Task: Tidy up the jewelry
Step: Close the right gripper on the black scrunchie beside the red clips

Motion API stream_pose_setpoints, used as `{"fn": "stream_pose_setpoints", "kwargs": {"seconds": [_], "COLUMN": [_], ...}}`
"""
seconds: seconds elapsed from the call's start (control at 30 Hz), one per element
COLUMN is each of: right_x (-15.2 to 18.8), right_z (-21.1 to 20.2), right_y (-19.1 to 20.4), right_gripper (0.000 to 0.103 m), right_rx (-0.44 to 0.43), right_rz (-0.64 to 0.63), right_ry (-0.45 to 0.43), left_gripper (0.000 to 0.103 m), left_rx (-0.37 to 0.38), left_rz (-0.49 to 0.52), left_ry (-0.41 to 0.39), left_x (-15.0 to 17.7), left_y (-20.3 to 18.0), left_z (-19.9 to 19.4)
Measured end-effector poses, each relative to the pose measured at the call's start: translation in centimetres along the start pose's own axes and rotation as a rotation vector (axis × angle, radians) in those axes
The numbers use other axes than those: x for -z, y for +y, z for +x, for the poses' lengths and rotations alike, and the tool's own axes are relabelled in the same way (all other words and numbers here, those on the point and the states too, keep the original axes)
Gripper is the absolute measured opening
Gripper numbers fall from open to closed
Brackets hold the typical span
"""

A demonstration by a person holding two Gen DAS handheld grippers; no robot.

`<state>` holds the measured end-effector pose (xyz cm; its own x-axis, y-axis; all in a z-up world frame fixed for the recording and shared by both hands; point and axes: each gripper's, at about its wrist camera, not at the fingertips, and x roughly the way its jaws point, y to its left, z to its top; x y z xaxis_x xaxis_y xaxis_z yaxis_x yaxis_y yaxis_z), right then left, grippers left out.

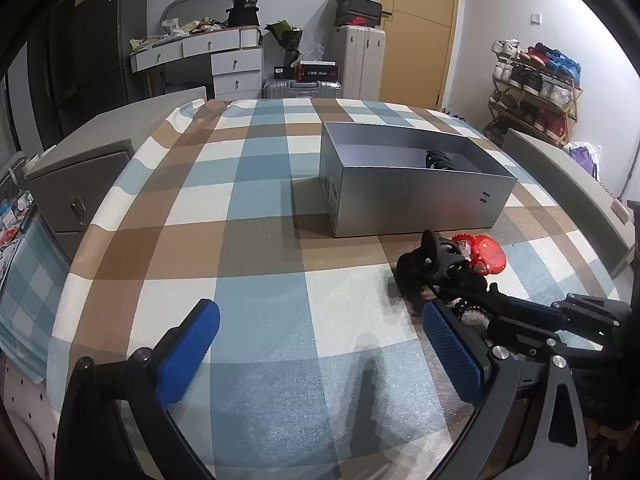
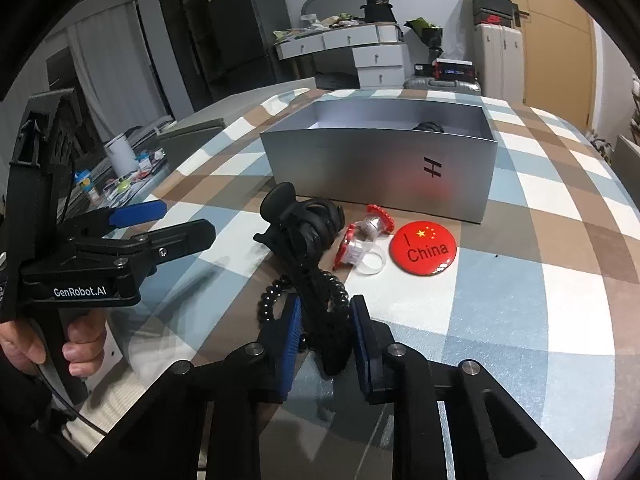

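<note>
A silver open box (image 1: 416, 200) (image 2: 376, 164) stands on the checked table with a dark item (image 1: 438, 159) (image 2: 430, 127) inside. In front of it lie a black hair claw clip (image 2: 308, 236) (image 1: 434, 262), a black coiled hair tie (image 2: 276, 296), a red-capped clear piece (image 2: 362, 238) and a red "I China" badge (image 2: 424, 248) (image 1: 490, 254). My right gripper (image 2: 326, 324) has its blue pads on either side of the black clip's near end, narrowly open. My left gripper (image 1: 320, 344) (image 2: 160, 220) is open and empty above the cloth, left of the pile.
The checked tablecloth (image 1: 240, 240) covers a rounded table. A grey cabinet (image 1: 80, 184) stands at the left edge. A white dresser (image 1: 224, 60), suitcases (image 1: 304, 88) and a shoe rack (image 1: 536, 88) lie beyond.
</note>
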<state>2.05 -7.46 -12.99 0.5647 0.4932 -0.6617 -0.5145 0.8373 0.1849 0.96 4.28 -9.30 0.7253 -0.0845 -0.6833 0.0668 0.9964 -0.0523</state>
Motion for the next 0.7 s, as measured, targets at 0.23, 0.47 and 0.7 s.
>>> {"fn": "stream_pose_setpoints", "kwargs": {"seconds": [0.23, 0.47, 0.7], "right_x": [0.0, 0.1, 0.3], "right_z": [-0.2, -0.9, -2.3], "right_y": [-0.1, -0.7, -1.4], "right_gripper": [0.020, 0.019, 0.019], "right_rx": [-0.001, -0.064, -0.065], "right_rz": [0.000, 0.048, 0.077], "right_ry": [-0.013, -0.037, -0.093], "left_gripper": [0.099, 0.099, 0.099], "left_rx": [-0.001, 0.002, 0.062], "left_rz": [0.012, 0.004, 0.014], "left_ry": [0.000, 0.012, 0.027], "left_x": [-0.2, -0.1, 0.2], "left_y": [-0.3, -0.1, -0.9], "left_z": [0.0, 0.1, -0.2]}}
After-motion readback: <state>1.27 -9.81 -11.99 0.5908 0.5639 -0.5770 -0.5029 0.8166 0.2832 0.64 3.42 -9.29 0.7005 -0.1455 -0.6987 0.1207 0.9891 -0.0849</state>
